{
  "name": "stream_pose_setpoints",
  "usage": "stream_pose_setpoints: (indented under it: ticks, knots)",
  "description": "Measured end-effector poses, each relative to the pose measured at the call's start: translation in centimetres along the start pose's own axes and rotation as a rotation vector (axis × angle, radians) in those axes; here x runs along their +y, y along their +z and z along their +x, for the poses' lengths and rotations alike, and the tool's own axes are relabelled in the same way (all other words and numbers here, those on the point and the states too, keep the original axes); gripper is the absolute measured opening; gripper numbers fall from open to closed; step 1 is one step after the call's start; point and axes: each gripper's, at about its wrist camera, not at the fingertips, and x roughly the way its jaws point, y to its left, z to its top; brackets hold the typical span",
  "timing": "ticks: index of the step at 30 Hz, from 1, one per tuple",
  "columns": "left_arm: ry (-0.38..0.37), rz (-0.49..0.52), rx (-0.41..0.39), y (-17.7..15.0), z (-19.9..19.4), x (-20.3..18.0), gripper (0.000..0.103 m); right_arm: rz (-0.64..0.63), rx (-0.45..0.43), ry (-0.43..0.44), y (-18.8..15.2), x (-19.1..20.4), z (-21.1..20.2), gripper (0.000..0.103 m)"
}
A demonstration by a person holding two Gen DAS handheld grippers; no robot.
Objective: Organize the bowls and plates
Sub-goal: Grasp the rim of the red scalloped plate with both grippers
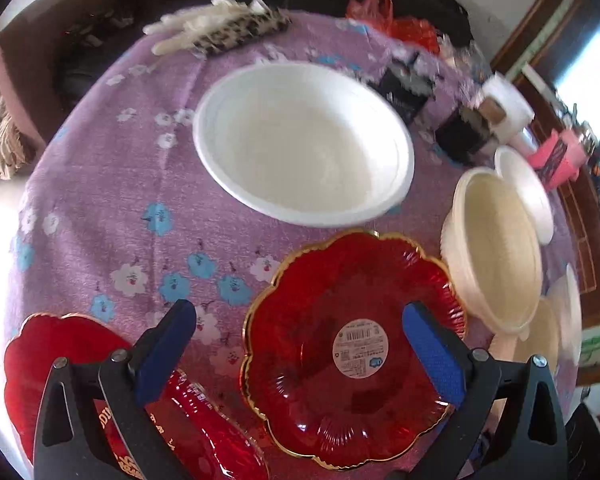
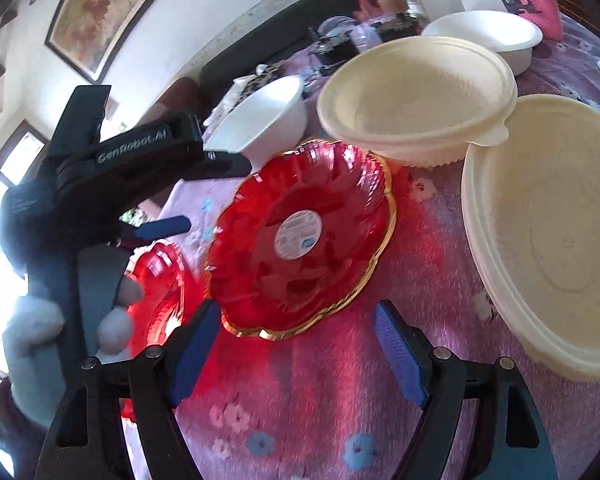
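Purple flowered tablecloth [image 1: 100, 208] bears red plate [image 1: 352, 344]; framed painting [image 2: 108, 8] behind.

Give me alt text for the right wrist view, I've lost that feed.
The right gripper, open and empty, hovers just short of a red scalloped plate with a gold rim and round sticker, on a purple floral tablecloth. Two cream bowls lie to the right; the left gripper hangs at left above a second red plate.
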Motion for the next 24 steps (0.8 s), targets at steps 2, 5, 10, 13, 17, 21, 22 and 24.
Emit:
stream_pose_setpoints:
  ticks: [2,5,10,13,17,21,22,24]
  knots:
    - [-0.003,0.006,0.027,0.3,0.7,-0.1,0.099,0.022,0.004,-0.013,0.2,0.0,0.7,0.083]
    - [-0.034,0.019,0.049,0.9,1.3,-0.3,0.098,0.034,-0.009,-0.029,0.8,0.0,1.4,0.083]
    - [-0.089,0.077,0.099,1.4,2.5,-0.9,0.083,0.045,-0.033,-0.040,1.9,0.2,2.2,0.083]
    - [-0.050,0.113,0.109,1.3,3.0,-1.2,0.069,0.041,-0.046,-0.043,2.3,0.5,2.7,0.083]
    - [-0.020,0.133,0.097,1.2,3.2,-1.3,0.056,0.025,-0.067,-0.061,2.5,0.9,3.1,0.074]
    - [0.030,0.141,0.077,1.0,2.8,-0.8,0.044,0.011,-0.093,-0.101,2.3,0.6,2.9,0.055]
    - [0.037,0.142,0.074,0.8,2.6,-0.5,0.042,0.016,-0.098,-0.106,2.4,0.3,2.9,0.047]
    - [0.055,0.130,0.064,0.8,2.4,0.1,0.040,0.025,-0.103,-0.113,2.3,-0.4,2.8,0.034]
